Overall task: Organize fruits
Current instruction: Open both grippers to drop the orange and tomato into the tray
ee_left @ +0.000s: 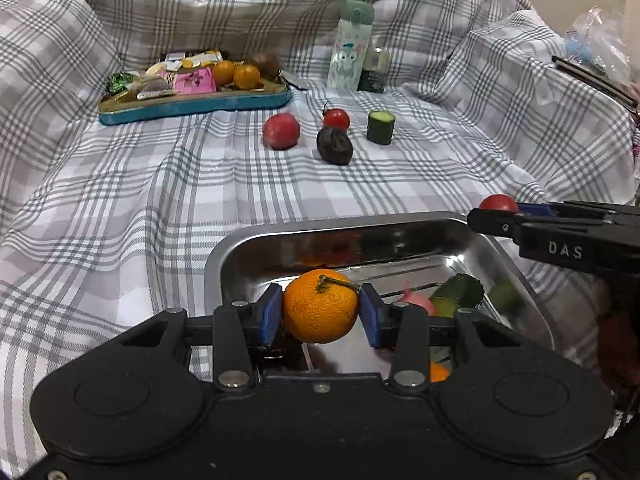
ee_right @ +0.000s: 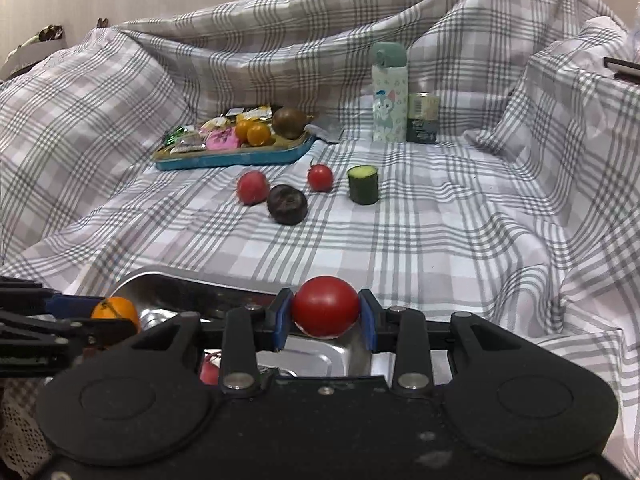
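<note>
My left gripper (ee_left: pixel 320 312) is shut on an orange (ee_left: pixel 320 306) and holds it over the steel tray (ee_left: pixel 240 248). My right gripper (ee_right: pixel 325 314) is shut on a red tomato (ee_right: pixel 325 306) above the tray's far right rim (ee_right: pixel 168 276); it also shows in the left wrist view (ee_left: pixel 498 203). The tray holds cucumber pieces (ee_left: pixel 460 294) and a pink fruit (ee_left: pixel 416 300). On the cloth beyond lie a red fruit (ee_left: pixel 281 131), a cherry tomato (ee_left: pixel 336 119), a dark wrinkled fruit (ee_left: pixel 334 146) and a cucumber chunk (ee_left: pixel 381 127).
A blue tray (ee_left: pixel 192 110) with snacks, two small oranges (ee_left: pixel 236 74) and a brown fruit stands at the back left. A pale green bottle (ee_left: pixel 350 46) and a small jar (ee_left: pixel 374 70) stand at the back. Checked cloth rises in folds on all sides.
</note>
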